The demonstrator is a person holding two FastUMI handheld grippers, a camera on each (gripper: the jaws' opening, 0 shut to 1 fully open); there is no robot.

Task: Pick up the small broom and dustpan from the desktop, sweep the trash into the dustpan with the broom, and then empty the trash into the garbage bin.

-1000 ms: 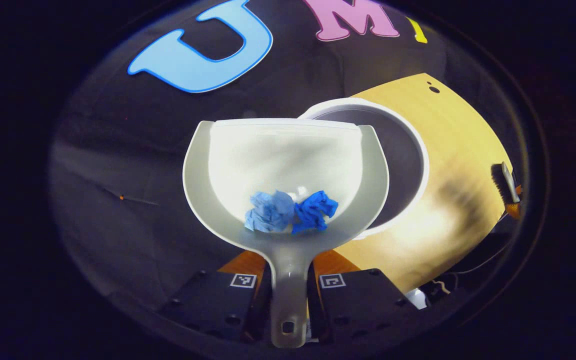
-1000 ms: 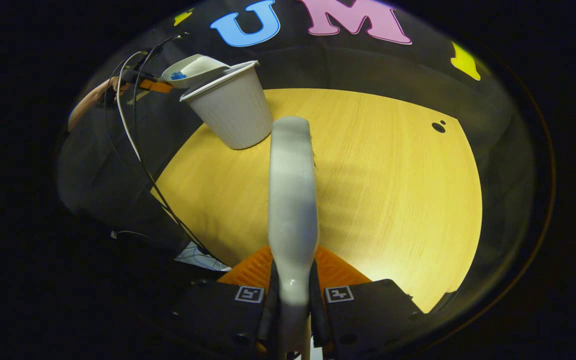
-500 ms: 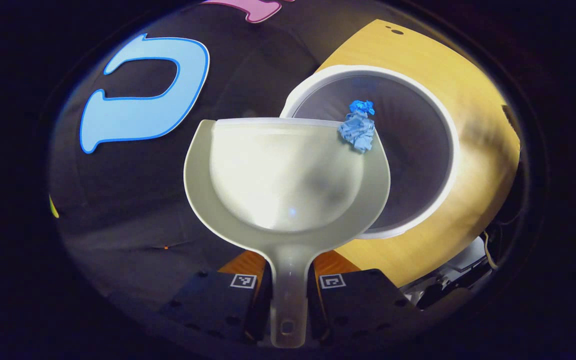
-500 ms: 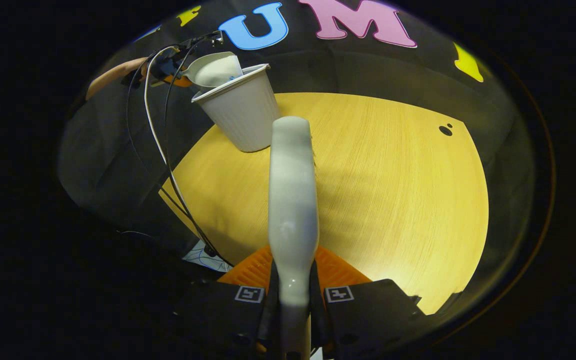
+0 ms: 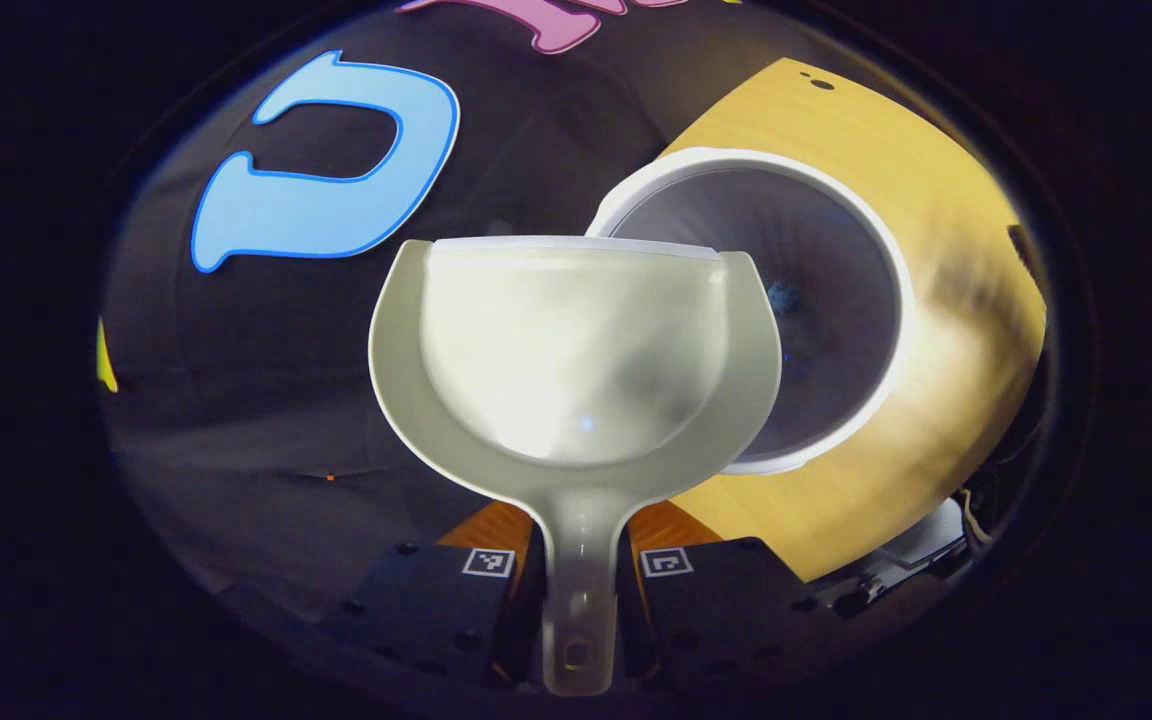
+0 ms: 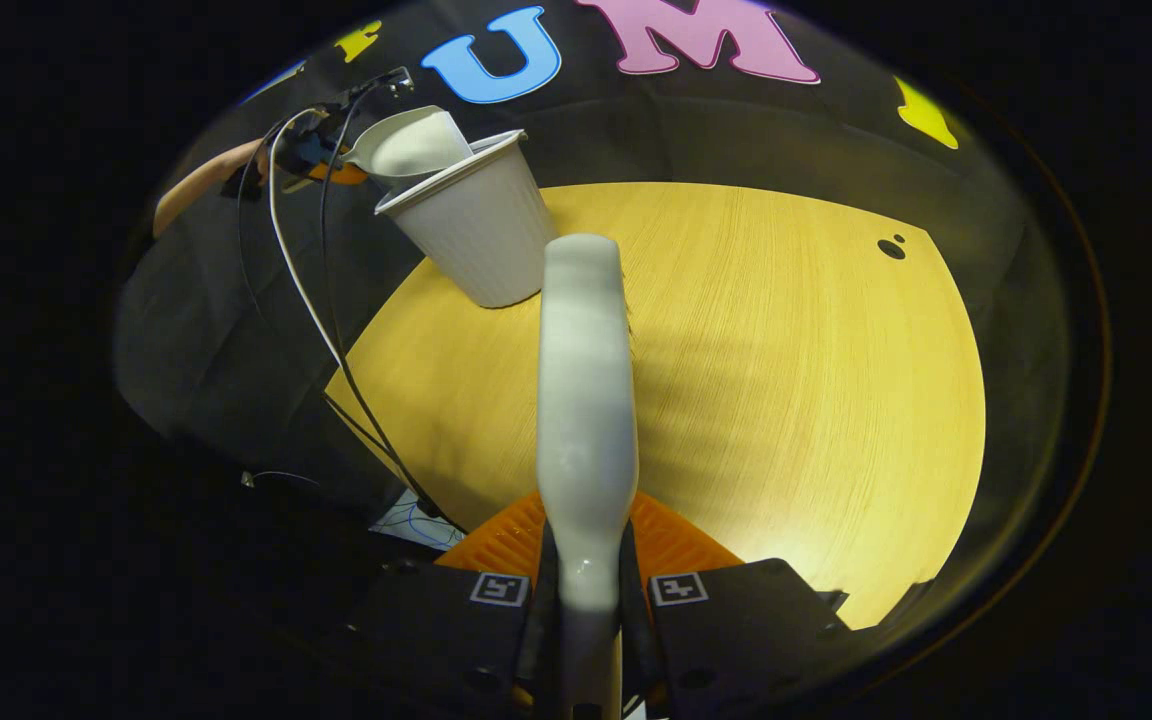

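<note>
A: Where's the dustpan?
B: Handle pinched in left gripper, pan held over bin rim, blue trash inside bin

A: Broom?
B: Clamped in right gripper, above the desktop, bin far left

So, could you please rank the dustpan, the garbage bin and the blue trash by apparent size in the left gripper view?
1. Dustpan, though nearness to the camera inflates it.
2. Garbage bin, partly hidden behind the dustpan.
3. Blue trash, a small scrap inside the bin.
</note>
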